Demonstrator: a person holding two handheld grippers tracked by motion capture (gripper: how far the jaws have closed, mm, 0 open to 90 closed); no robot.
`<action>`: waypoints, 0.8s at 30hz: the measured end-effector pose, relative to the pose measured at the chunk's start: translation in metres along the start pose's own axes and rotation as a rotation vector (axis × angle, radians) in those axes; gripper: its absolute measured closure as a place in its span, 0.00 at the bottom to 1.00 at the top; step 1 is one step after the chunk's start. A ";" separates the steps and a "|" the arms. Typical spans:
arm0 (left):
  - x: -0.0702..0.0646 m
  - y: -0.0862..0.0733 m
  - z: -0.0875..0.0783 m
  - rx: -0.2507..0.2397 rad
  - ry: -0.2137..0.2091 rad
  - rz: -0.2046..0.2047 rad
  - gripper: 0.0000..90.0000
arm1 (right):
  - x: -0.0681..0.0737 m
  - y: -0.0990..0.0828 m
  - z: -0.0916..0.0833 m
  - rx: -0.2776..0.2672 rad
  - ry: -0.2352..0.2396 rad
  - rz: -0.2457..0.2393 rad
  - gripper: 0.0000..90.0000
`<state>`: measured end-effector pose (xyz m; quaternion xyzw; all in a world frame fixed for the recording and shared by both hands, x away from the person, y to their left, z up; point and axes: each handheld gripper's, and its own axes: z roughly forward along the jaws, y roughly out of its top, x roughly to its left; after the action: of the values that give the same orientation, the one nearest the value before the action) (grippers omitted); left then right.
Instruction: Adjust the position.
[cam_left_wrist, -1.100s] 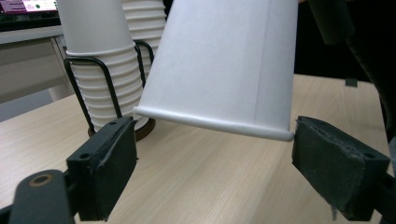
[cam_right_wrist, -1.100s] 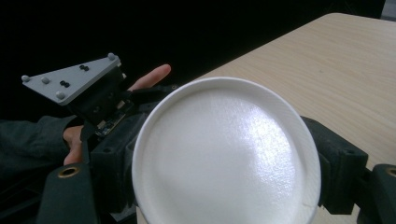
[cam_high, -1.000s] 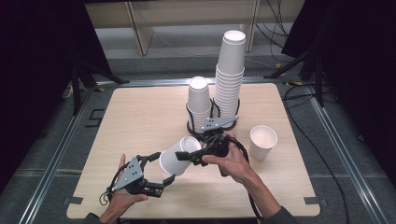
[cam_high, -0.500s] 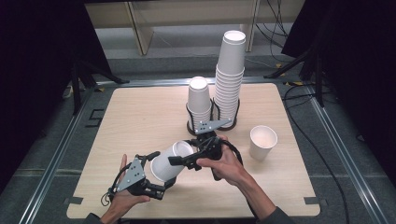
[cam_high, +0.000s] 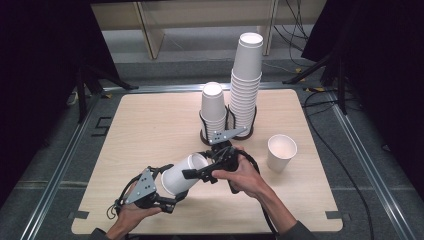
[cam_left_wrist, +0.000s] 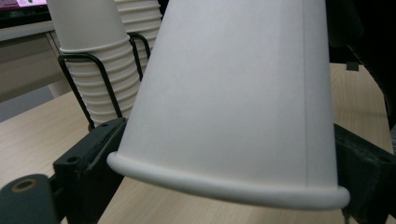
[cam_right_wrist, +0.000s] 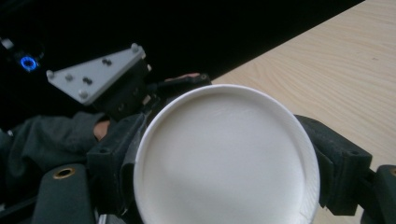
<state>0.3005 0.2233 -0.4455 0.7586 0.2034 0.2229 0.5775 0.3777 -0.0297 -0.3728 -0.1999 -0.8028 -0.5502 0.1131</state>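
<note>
A white paper cup (cam_high: 181, 173) lies tilted on its side in the air above the near middle of the wooden table (cam_high: 150, 125), between the person's two hands. Its open mouth points far and right, its closed bottom near and left.

The left gripper (cam_high: 167, 197), at the near left, has its jaws around the bottom end of the cup. In the left gripper view the cup (cam_left_wrist: 238, 102) stands between the two black jaws, with each jaw set against the cup wall just above the base rim. The jaws have just been closing with the cup between them, and they now look clamped on it.

The right gripper (cam_high: 192, 172) comes in from the right and grips the cup at its mouth end. In the right gripper view the cup (cam_right_wrist: 224, 158) sits mouth-on between the jaws, which press on the rim from both sides.

Beyond the hands, at the far middle of the table, a black wire holder (cam_high: 206, 134) carries two stacks of white paper cups: a short stack (cam_high: 213, 107) on the left and a tall stack (cam_high: 246, 85) just beside it on the right. A single paper cup (cam_high: 281, 153) stands upright on the table to the right, well apart from the held cup.
</note>
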 end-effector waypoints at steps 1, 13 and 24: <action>0.000 -0.001 0.000 0.007 0.000 -0.003 0.10 | 0.001 0.001 -0.001 0.011 -0.011 -0.020 0.23; -0.004 -0.005 0.007 0.155 -0.043 0.075 0.11 | 0.017 0.004 -0.011 0.259 -0.163 -0.293 0.19; -0.007 -0.005 0.008 0.245 -0.092 0.131 0.11 | 0.027 -0.006 0.008 0.442 -0.196 -0.354 0.20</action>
<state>0.2991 0.2149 -0.4530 0.8446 0.1525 0.1983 0.4734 0.3514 -0.0194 -0.3699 -0.0797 -0.9327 -0.3511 -0.0218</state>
